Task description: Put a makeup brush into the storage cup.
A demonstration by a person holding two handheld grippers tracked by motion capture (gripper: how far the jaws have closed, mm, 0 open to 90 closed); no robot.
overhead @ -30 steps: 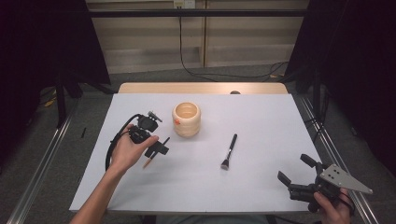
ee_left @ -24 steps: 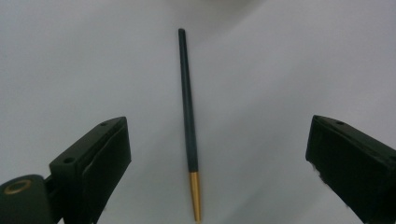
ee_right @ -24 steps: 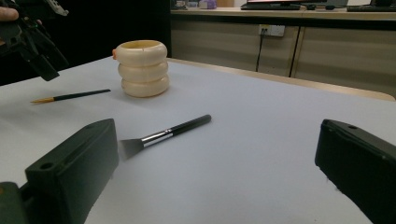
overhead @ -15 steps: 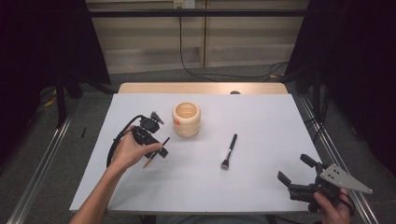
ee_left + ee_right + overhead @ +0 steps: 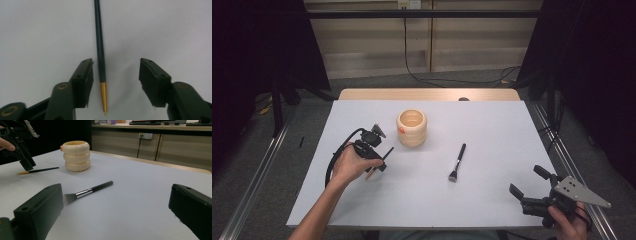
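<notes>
A thin brush with a dark handle and a gold end lies flat on the white table, left of a cream ribbed pot. My left gripper points down over it. Its jaws have just been closing and straddle the gold end. The brush lies close to the left pad with a gap to the right one, so neither pad presses on it. My right gripper rests open at the table's near right corner with nothing between its jaws.
A flat makeup brush with a black handle lies right of the pot, bristles toward me. From the right gripper view the left gripper hangs over the thin brush. Cables and a dark floor surround the table.
The left hand has shifted slightly over the thin brush and its jaws stand narrower around it. The right gripper has not moved.
</notes>
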